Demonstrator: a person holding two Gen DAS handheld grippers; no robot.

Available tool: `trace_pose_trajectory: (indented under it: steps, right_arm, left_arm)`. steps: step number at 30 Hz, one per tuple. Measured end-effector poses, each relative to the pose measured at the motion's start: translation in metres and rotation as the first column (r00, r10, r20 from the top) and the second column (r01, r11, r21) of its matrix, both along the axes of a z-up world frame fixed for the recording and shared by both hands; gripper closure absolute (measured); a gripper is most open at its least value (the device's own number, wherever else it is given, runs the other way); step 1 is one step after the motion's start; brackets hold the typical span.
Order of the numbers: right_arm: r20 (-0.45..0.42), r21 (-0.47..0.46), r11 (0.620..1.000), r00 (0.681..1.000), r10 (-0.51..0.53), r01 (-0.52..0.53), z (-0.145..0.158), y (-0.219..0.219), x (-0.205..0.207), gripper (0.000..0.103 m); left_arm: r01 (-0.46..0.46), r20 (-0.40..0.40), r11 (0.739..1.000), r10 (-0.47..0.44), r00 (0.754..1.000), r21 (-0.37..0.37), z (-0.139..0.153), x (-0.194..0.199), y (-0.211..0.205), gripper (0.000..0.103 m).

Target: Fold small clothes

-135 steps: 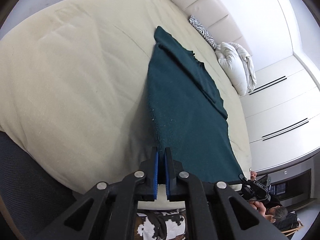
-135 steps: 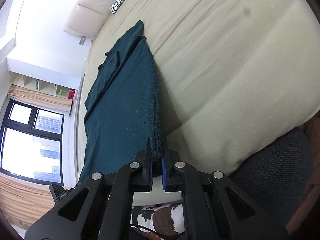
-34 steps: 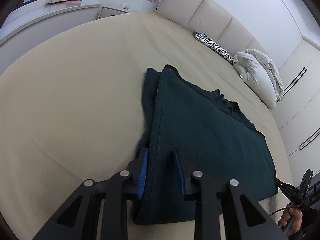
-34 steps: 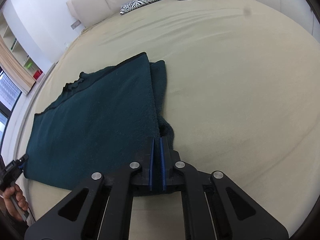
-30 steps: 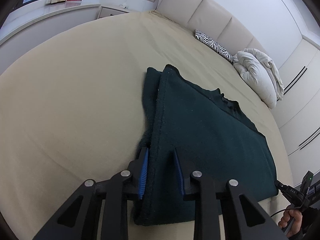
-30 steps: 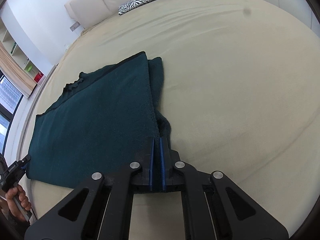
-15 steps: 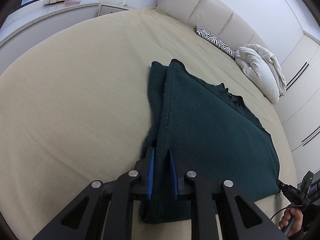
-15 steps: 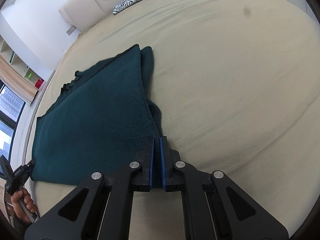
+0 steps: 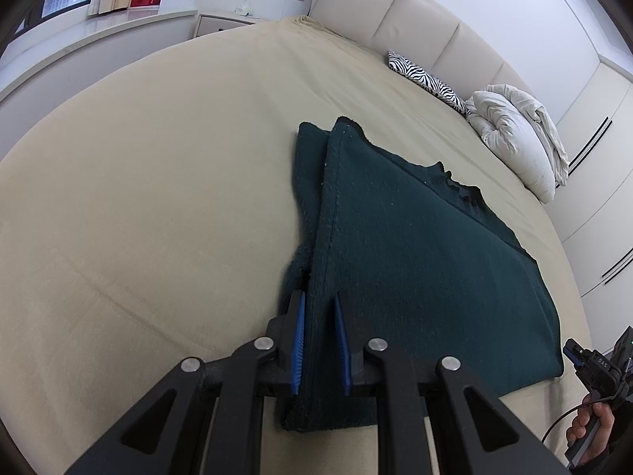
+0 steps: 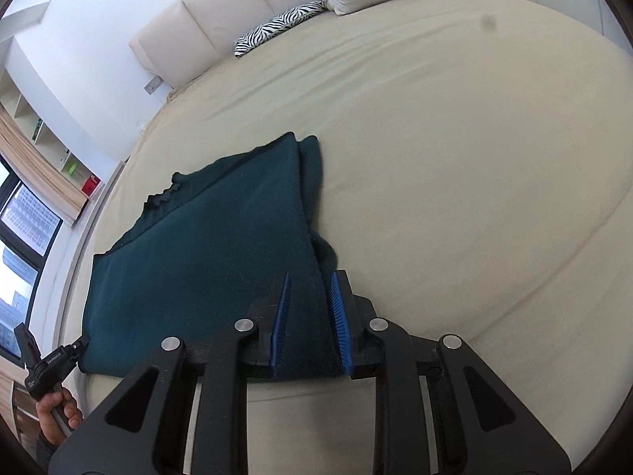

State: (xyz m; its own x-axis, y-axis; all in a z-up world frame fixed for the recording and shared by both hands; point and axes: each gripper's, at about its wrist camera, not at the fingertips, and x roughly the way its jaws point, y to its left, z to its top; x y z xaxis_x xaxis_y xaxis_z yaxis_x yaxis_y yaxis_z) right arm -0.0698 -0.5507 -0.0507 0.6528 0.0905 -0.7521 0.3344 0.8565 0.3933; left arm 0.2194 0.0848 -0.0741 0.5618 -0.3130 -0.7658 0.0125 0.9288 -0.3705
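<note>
A dark green knit garment [image 9: 411, 237] lies folded flat on the beige bed [image 9: 158, 182]; it also shows in the right wrist view [image 10: 213, 249]. My left gripper [image 9: 319, 318] is open, its blue pads on either side of the garment's near left edge. My right gripper [image 10: 310, 297] is open, its pads wide apart on either side of the near right corner. The cloth rests on the bed between both pairs of fingers.
A zebra-print cushion [image 9: 427, 77] and a white duvet bundle [image 9: 518, 134] lie at the headboard. White wardrobes [image 9: 593, 198] stand to the right, a window [image 10: 23, 213] to the left. Each view shows the other hand-held gripper at the garment's far corner.
Both grippers have opened and let go of the garment's edge. The garment, earlier lifted and stretched, now lies folded on the bed.
</note>
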Motion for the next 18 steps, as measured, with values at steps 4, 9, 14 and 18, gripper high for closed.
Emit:
trace_pose_trajectory:
  steps: [4,9,14,18]
  right_arm:
    - [-0.064,0.002,0.999,0.997,0.032,-0.032,-0.018,0.008,0.009,0.082]
    - [-0.050,-0.037,0.999,0.998,0.032,-0.034,-0.024,0.016,0.008,0.082]
    - [-0.072,-0.096,0.993,0.995,0.064,-0.070,-0.023,0.025,0.012,0.082]
    - [-0.080,-0.124,0.988,0.994,0.080,-0.089,-0.025,0.029,0.014,0.082]
  left_arm:
    - [0.000,0.014,1.000,0.000,1.000,0.028,0.002,-0.005,-0.002,0.095]
    - [0.000,0.024,0.999,-0.001,1.000,0.040,0.002,-0.012,-0.001,0.096]
    - [-0.022,0.028,1.000,0.021,0.999,0.022,0.000,-0.019,0.001,0.096]
    - [-0.030,0.029,0.999,0.030,0.999,0.016,-0.001,-0.022,0.002,0.096]
